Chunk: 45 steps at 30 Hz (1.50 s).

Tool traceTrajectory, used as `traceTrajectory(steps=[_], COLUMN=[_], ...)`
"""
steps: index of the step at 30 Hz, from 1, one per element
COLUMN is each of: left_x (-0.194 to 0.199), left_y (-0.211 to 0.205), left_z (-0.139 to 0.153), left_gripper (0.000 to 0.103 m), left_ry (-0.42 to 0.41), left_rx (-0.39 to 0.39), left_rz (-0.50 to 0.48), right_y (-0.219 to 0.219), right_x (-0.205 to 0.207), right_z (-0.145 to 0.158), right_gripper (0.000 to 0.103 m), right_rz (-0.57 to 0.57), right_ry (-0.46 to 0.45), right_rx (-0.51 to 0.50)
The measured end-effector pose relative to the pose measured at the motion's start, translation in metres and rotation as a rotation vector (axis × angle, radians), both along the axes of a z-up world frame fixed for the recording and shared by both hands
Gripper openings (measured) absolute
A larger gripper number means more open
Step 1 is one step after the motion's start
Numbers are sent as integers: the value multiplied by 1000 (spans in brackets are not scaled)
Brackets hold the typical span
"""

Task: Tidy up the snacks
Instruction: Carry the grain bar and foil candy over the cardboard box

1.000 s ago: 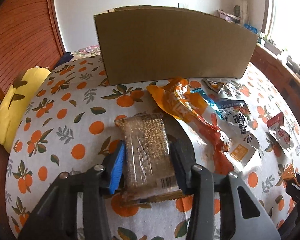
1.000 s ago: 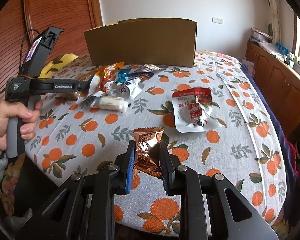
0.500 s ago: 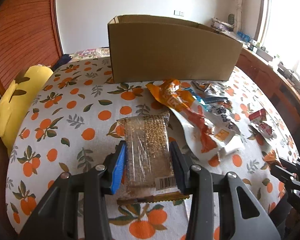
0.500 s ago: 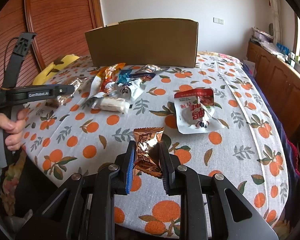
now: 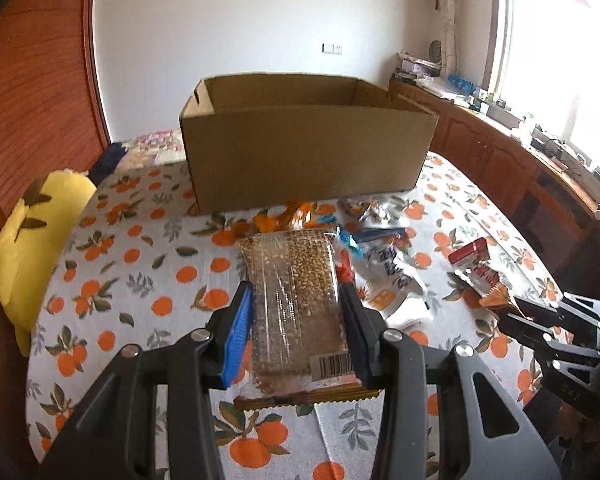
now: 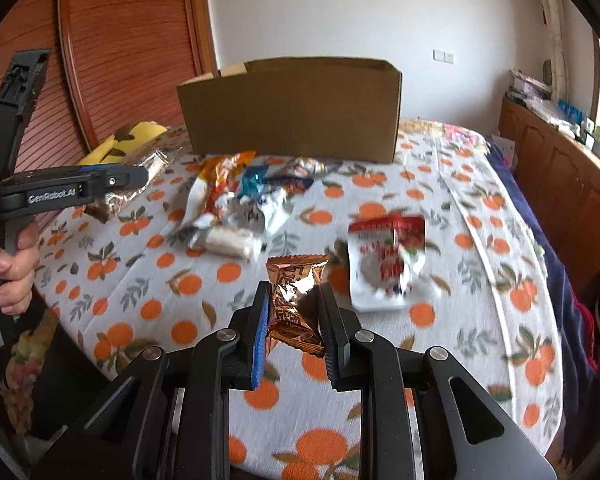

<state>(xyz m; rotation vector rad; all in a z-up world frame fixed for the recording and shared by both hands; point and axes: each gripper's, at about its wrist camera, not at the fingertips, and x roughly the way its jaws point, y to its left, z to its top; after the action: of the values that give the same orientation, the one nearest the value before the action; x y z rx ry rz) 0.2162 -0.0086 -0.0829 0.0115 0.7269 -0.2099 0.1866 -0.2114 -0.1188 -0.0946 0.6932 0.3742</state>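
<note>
The left tool (image 5: 296, 320) clamps a clear grain bar packet (image 5: 296, 300) above the tabletop (image 5: 140, 280); the right tool (image 6: 294, 320) pinches a copper foil snack (image 6: 296, 292). Judged best: carry each over the open cardboard box (image 5: 308, 152) rim before releasing — not short of it. "GenRobot.AI" reads on the left tool's body; the packet's print is illegible.

The cardboard box (image 6: 290, 110) hides its floor behind its near wall. The red-and-white pouch (image 6: 386, 266), right of centre, is motion-blurred, print unreadable. The yellow cushion (image 6: 122, 142) sits half hidden behind the left tool (image 6: 116, 180).
</note>
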Motion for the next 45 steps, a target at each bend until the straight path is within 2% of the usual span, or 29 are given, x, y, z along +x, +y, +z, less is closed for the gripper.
traceTrajectory(steps=[6, 17, 23, 34, 45], left_x=[0, 5, 13, 42, 93], left_y=[-1, 0, 2, 1, -6], left_z=[7, -5, -2, 31, 68], left_gripper=[42, 42, 42, 42, 42], left_ry=[-19, -1, -7, -78, -167], left_rx=[-14, -12, -25, -39, -27], left_rz=[-2, 1, 1, -35, -73], right_y=[0, 5, 6, 15, 37], right_x=[17, 39, 48, 79, 128], right_z=[7, -7, 1, 44, 92], right_gripper=[21, 21, 21, 21, 21], right_rz=[14, 44, 62, 106, 157], right_ry=[-18, 18, 6, -83, -206], right_rx=[4, 34, 43, 3, -28])
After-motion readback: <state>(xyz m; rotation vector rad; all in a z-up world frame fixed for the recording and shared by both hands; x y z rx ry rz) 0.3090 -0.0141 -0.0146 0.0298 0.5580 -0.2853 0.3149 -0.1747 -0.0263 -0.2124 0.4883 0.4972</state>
